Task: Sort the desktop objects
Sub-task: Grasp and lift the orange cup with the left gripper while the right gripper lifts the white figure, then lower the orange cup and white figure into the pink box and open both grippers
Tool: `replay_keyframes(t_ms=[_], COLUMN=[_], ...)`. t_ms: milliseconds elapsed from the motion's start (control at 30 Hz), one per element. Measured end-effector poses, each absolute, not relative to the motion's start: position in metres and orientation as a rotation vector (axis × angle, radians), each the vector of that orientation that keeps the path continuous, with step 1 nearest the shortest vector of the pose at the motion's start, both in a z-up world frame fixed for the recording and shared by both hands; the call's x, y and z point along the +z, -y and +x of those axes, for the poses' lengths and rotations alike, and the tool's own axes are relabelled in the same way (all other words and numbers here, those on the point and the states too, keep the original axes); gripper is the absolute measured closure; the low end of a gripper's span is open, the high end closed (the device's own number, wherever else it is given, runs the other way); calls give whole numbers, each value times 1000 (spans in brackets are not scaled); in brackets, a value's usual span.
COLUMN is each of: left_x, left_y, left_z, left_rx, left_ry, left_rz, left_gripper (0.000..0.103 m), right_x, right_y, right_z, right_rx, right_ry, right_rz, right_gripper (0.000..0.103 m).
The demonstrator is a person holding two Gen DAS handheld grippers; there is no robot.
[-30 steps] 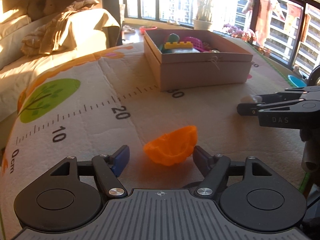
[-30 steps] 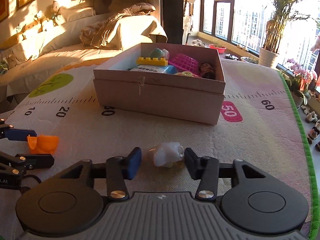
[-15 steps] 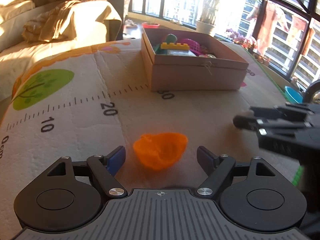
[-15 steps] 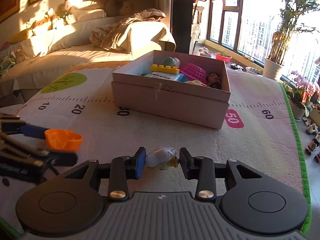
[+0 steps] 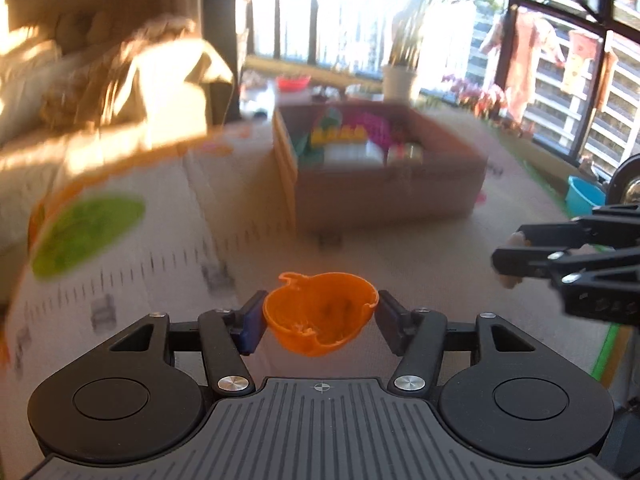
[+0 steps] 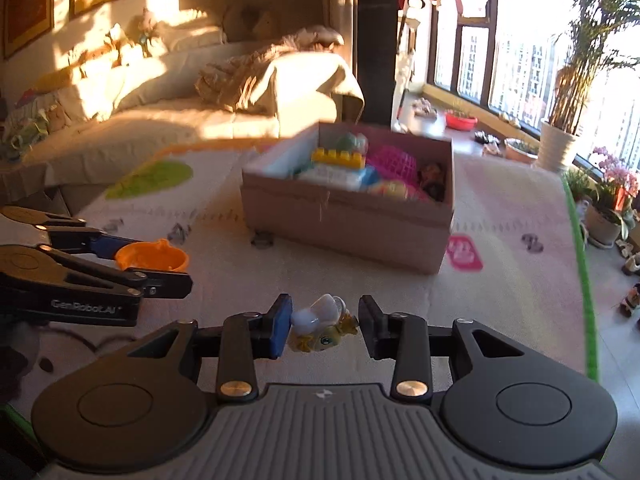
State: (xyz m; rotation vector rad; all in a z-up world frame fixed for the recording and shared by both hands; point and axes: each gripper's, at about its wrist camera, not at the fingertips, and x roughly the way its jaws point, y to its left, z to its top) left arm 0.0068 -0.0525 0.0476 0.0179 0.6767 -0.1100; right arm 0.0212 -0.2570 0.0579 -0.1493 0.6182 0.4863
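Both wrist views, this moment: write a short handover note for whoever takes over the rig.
Left hand-held gripper: its jaws have just closed on the orange cup, held off the mat.
Right hand-held gripper: shut on the small toy, also lifted.
Box: ahead on the mat, open, already holding several toys.
Done: both items picked up.
Left: carry both to the box and release.

Low, warm sunlight came through the windows [image 5: 332, 12] at the far side, which were blown out to white glare. It threw bright golden patches on the sofa [image 6: 168, 92] and left long soft shadows across the mat [image 6: 360, 280]. The left wrist view was heavily motion-blurred beyond the sharp gripper body; the right wrist view was milder, with the box [image 6: 352, 220] smeared. Fisheye bending curved the edges, and the corners were dark.
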Motion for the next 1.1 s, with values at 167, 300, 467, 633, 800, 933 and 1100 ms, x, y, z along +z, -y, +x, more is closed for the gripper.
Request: replay_keyframes(t_ms=[167, 300, 467, 633, 800, 933, 1100], left_x=[83, 85, 69, 54, 46, 43, 46], left_y=[65, 81, 89, 81, 66, 54, 38], left_z=[45, 91, 147, 156, 152, 146, 140], left_rx=[-156, -178, -195, -186, -143, -115, -95], left_ry=[-544, -483, -510, -561, -592, -605, -612], left_rz=[90, 145, 111, 80, 67, 57, 24], left_gripper=[40, 40, 40, 28, 22, 19, 13], right_x=[111, 127, 116, 94, 77, 66, 54], right_y=[280, 284, 271, 261, 243, 228, 206], right_z=[45, 90, 166, 207, 207, 209, 214], right_rx=[477, 450, 440, 426, 456, 479, 540], right_ry=[-501, -477, -541, -599, -638, -683, -793], right_rz=[-93, -81, -22, 34, 0, -9, -2], right_gripper=[67, 67, 67, 61, 58, 51, 50])
